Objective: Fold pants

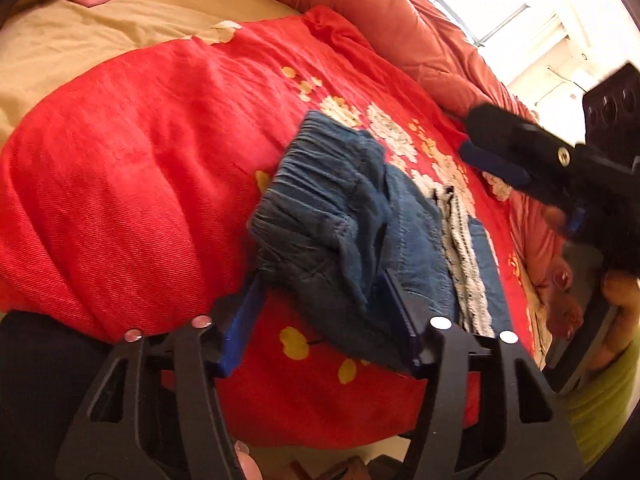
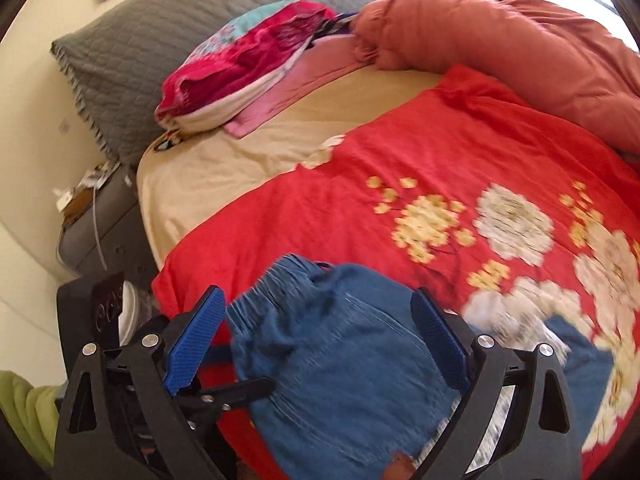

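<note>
Blue denim pants [image 1: 352, 216] lie bunched on a red flowered blanket [image 1: 132, 168] spread over the bed, the gathered waistband [image 1: 316, 160] toward the far side and a grey-white striped lining [image 1: 464, 248] showing along one edge. The left gripper [image 1: 320, 316] hovers at the near edge of the pants with its blue-padded fingers [image 1: 244, 320] spread apart, holding nothing. The right gripper [image 2: 316, 340], seen from its own camera, likewise has its fingers [image 2: 196, 336] wide apart above the denim. A salmon quilt [image 2: 520, 52], a grey pillow [image 2: 160, 40] and folded pink cloth [image 2: 248, 68] occupy the far side of the bed.
</note>
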Demonstrator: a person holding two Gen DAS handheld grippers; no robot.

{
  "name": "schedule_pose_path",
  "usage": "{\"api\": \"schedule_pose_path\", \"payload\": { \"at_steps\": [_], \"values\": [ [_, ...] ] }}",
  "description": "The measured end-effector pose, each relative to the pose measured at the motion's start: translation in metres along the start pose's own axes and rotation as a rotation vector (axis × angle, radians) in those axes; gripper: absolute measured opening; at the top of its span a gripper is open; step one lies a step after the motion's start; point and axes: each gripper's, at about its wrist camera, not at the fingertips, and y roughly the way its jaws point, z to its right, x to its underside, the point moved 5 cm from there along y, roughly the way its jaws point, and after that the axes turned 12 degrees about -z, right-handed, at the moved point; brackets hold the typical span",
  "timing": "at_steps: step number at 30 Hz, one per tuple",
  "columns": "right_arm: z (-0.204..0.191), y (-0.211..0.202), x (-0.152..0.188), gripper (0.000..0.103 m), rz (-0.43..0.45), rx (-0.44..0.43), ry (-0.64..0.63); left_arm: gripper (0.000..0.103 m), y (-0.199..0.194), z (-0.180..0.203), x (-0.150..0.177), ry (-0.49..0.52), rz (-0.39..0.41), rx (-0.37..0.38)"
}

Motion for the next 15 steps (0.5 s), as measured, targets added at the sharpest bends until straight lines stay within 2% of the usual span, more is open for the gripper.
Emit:
{"api": "schedule_pose_path", "payload": {
  "at_steps": [1, 6, 9, 12, 13, 15],
  "values": [
    [-0.002, 0.008, -0.005, 0.093, -0.018, -0.002, -0.02, 0.043, 0.001, -0.002, 0.0, -0.001, -0.002, -0.002],
    [-0.01, 0.056, -0.024, 0.092, -0.124, 0.005, -0.09, 0.043, 0.003, -0.002, 0.0, 0.017, 0.0, -0.01],
    [-0.008, 0.08, -0.025, 0.092, -0.186, -0.009, -0.091, 0.043, 0.004, -0.003, 0.0, 0.019, -0.001, -0.004],
    [-0.007, 0.097, -0.02, 0.073, -0.233, -0.034, -0.087, 0.043, 0.005, -0.004, -0.001, 0.021, -0.003, -0.003],
    [-0.007, 0.101, -0.018, 0.058, -0.24, -0.046, -0.093, 0.043, 0.005, -0.004, 0.0, 0.023, -0.002, -0.002],
    [-0.007, 0.104, -0.014, 0.051, -0.238, -0.048, -0.114, 0.043, 0.004, -0.006, 0.001, 0.023, -0.001, 0.002]
  ]
}}
